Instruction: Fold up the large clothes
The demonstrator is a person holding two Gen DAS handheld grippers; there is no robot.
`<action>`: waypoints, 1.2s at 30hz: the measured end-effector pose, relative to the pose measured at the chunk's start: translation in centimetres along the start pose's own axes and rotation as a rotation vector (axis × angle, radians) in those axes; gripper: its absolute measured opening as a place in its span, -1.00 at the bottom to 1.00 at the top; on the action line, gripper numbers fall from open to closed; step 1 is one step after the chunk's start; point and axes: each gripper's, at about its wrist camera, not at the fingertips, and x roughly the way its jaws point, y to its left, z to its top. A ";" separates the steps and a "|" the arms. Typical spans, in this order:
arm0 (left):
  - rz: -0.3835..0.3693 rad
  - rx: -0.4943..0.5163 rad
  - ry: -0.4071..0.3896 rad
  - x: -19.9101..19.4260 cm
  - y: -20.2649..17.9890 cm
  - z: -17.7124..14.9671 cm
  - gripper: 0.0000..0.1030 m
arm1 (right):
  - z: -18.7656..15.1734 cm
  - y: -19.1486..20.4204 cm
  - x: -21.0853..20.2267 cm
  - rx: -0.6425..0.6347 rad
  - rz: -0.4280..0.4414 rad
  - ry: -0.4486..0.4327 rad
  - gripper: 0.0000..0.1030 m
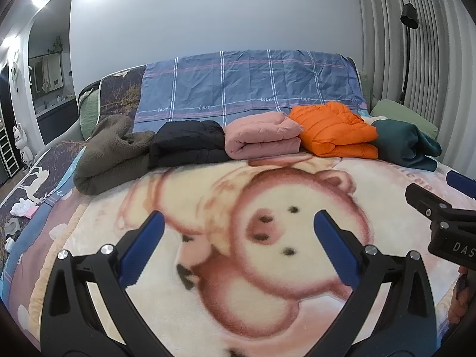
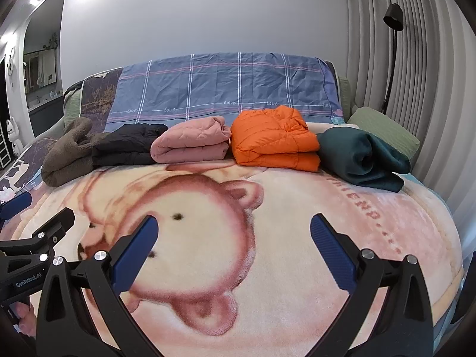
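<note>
Both my left gripper [image 1: 238,223] and right gripper [image 2: 233,230] hang wide apart, empty, over the plush bear-print blanket [image 2: 297,238]. Folded garments line the far edge, from brown fleece [image 1: 110,154] to orange puffer jacket [image 2: 273,139], probably keeping the near area free for folding.

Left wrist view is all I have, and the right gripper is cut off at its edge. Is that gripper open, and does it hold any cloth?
Observer: The right gripper is open and holds nothing; only the bear blanket shows between its fingers.
Operator: I see only part of the lettering on the blanket. What does it say?
Observer: In the right wrist view it reads "FRIEND", followed by dots, and it runs along the blanket in front of the teal garment.
Operator: Is there any marking on my left gripper?
Observer: Yes. The side of the left gripper carries a label that reads "GenRobot.AI".
</note>
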 end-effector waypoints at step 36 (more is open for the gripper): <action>0.002 0.008 0.026 0.8 0.1 -0.6 0.96 | -0.3 -0.4 0.5 0.021 -0.005 0.015 0.97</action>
